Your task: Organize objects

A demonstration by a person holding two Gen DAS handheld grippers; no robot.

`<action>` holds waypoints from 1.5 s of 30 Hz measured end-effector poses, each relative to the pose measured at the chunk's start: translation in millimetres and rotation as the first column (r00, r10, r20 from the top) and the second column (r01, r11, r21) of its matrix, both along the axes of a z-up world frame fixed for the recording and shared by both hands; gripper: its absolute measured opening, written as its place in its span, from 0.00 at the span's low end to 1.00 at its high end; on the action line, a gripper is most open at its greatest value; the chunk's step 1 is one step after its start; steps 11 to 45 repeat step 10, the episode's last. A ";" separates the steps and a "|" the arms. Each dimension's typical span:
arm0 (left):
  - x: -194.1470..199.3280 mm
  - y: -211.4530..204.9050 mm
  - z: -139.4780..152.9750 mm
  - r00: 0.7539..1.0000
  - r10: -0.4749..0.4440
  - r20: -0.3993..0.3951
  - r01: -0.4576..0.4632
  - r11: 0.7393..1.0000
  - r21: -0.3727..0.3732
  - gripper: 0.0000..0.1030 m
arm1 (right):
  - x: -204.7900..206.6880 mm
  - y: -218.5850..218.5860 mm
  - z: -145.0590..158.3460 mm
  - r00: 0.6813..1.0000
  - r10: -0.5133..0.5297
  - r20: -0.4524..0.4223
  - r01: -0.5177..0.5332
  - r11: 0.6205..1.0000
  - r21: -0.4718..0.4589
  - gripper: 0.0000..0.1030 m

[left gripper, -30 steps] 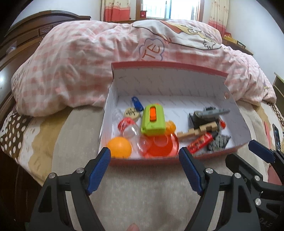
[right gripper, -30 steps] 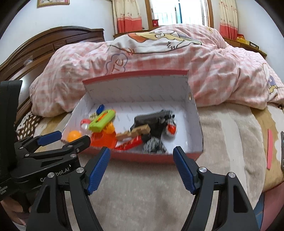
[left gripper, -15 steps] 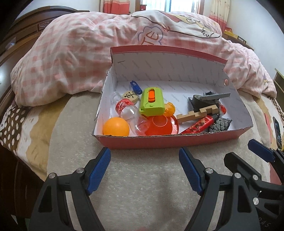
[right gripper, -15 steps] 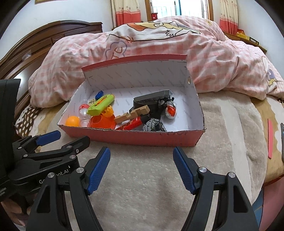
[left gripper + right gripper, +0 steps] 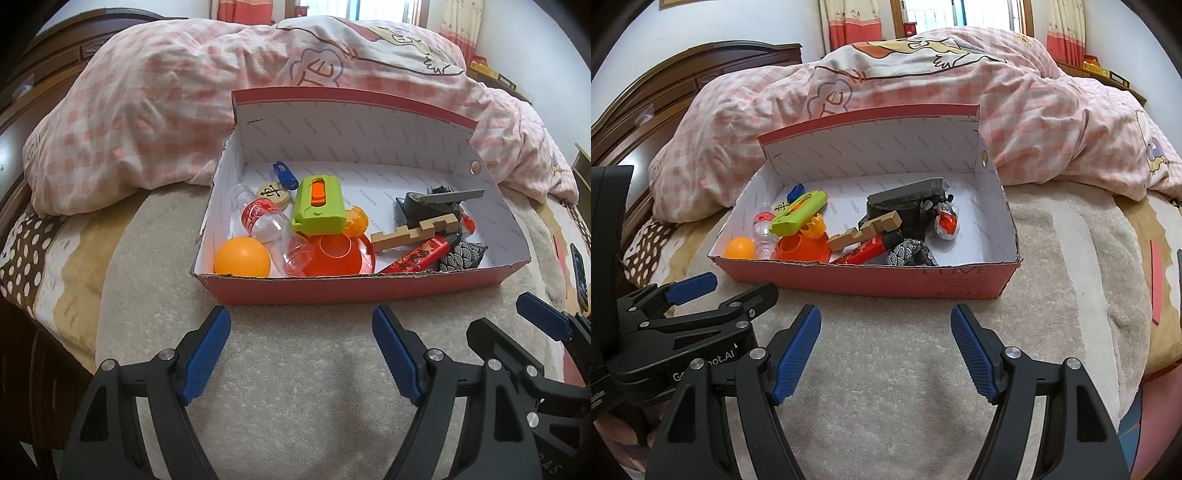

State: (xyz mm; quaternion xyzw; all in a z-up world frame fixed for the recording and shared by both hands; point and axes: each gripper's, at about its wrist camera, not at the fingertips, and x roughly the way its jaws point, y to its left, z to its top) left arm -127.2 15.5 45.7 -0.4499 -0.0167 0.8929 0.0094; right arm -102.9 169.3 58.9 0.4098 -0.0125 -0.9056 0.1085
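My left gripper [image 5: 301,349] and right gripper [image 5: 885,347] hang spread and empty before the box [image 5: 362,286]; the toys [image 5: 317,206] all seem inside it, as when sorted.

Bare beige blanket [image 5: 295,350] is left free before the red box [image 5: 332,291]; entry is barred by its raised lid [image 5: 351,125] behind.

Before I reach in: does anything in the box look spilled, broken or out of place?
Nothing spilled or visibly broken. The box sits flat on the bed, but its contents are a loose heap: the green toy lies tilted atop the orange dish, and the small clear bottle lies on its side.
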 end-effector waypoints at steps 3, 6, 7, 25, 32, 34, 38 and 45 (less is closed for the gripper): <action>-0.1 -0.2 0.3 1.000 0.000 0.003 0.000 1.000 0.001 0.77 | 0.1 0.4 -0.3 1.000 -0.001 0.001 0.001 1.000 0.001 0.72; -0.4 -0.2 0.3 1.000 -0.001 0.005 0.001 1.000 0.002 0.78 | 0.0 0.5 -0.3 1.000 0.000 0.001 0.000 1.000 0.001 0.72; -0.3 -0.5 0.2 1.000 -0.001 0.005 0.001 1.000 0.003 0.78 | 0.1 0.5 -0.3 1.000 0.000 0.001 0.000 1.000 0.000 0.72; -0.4 -0.7 0.1 1.000 -0.002 0.007 0.002 1.000 0.004 0.77 | 0.0 0.5 -0.3 1.000 0.000 0.000 0.000 1.000 0.002 0.72; -0.4 -0.7 0.1 1.000 -0.002 0.007 0.002 1.000 0.004 0.77 | 0.0 0.5 -0.3 1.000 0.000 0.000 0.000 1.000 0.002 0.72; -0.4 -0.7 0.1 1.000 -0.002 0.007 0.002 1.000 0.004 0.77 | 0.0 0.5 -0.3 1.000 0.000 0.000 0.000 1.000 0.002 0.72; -0.4 -0.7 0.1 1.000 -0.002 0.007 0.002 1.000 0.004 0.77 | 0.0 0.5 -0.3 1.000 0.000 0.000 0.000 1.000 0.002 0.72; -0.4 -0.7 0.1 1.000 -0.002 0.007 0.002 1.000 0.004 0.77 | 0.0 0.5 -0.3 1.000 0.000 0.000 0.000 1.000 0.002 0.72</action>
